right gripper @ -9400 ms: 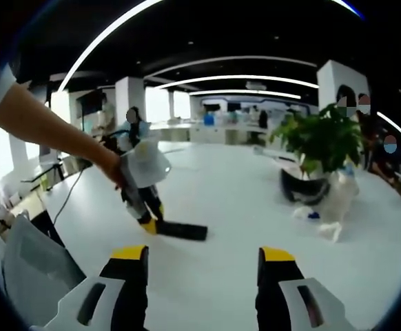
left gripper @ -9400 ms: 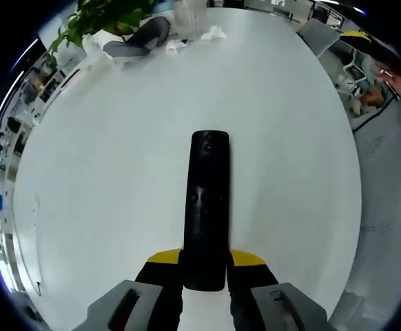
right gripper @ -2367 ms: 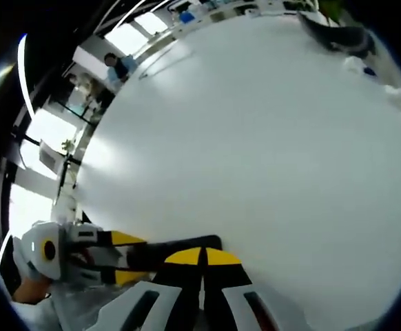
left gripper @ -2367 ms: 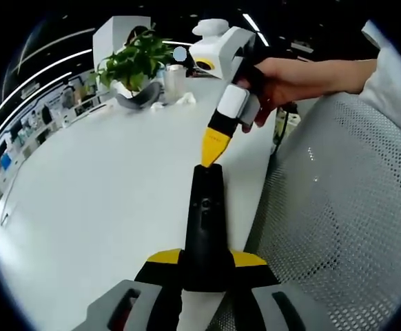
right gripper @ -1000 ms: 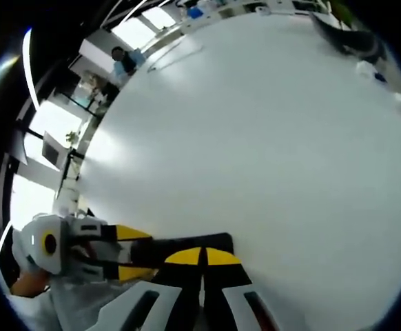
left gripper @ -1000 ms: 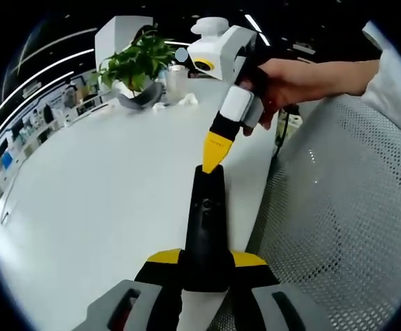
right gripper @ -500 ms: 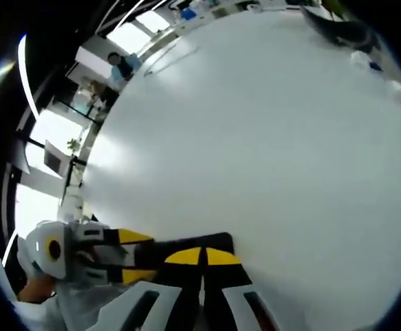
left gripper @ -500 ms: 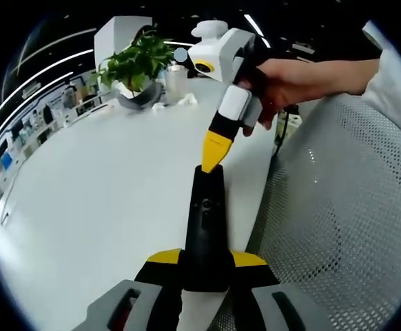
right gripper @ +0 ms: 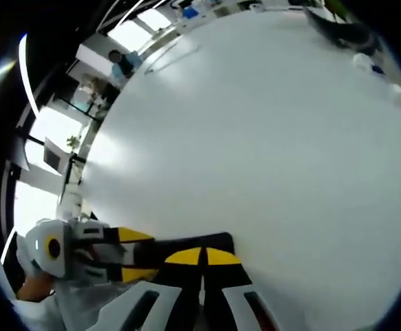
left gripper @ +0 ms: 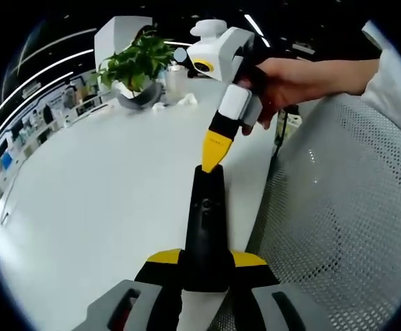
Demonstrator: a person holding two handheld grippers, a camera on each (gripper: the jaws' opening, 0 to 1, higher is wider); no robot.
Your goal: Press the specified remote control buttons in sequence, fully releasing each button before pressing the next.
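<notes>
Left gripper, at 6 o'clock in the left gripper view: yellow-tipped jaws clamped on the near end of the slim black plastic remote control, which extends toward 12 o'clock above the white round table. Right gripper, jaws closed together and holding nothing, sets its yellow tip on the remote's far end. A good press appears to need a steady clamp, downward force along the tip, then a full lift clear. Beyond, at 11 o'clock: green leafy potted plant.
</notes>
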